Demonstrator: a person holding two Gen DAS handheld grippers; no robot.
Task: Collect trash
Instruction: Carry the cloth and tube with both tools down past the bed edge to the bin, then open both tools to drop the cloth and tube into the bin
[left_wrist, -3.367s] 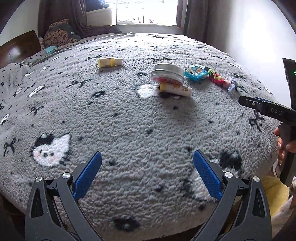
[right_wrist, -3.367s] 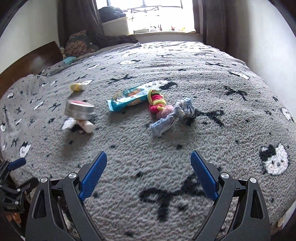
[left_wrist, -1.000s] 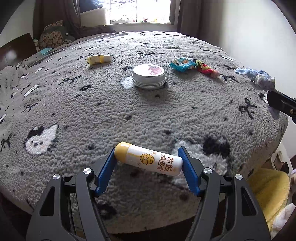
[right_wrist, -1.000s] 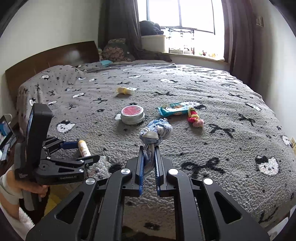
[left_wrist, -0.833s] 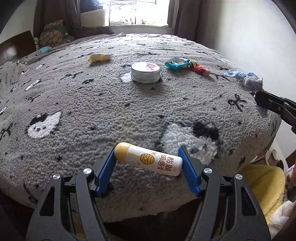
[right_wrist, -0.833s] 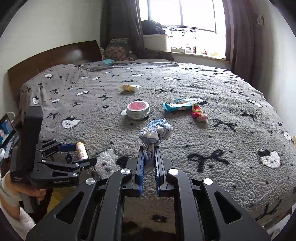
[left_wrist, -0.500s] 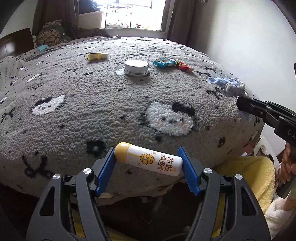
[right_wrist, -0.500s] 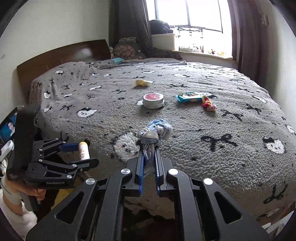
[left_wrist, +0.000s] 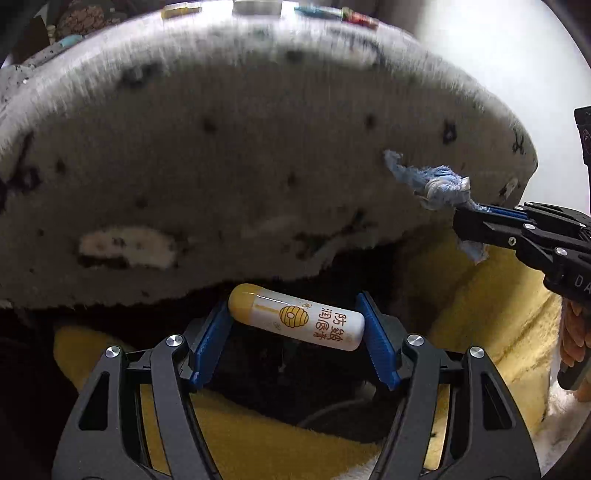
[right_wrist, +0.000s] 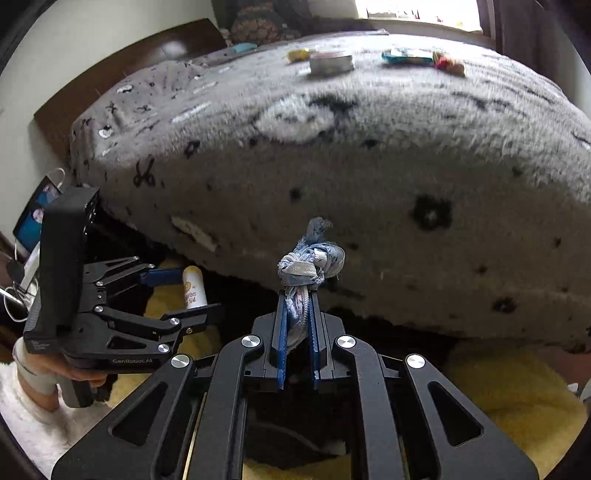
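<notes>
The left gripper (left_wrist: 295, 328) pinches a white-and-yellow lip balm tube (left_wrist: 297, 322) crosswise between its blue pads. The right gripper (right_wrist: 298, 325) has its fingers pressed together on a knotted blue rag (right_wrist: 310, 264), the knot standing just beyond the fingertips, with the grey patterned blanket (right_wrist: 369, 177) behind both.
</notes>
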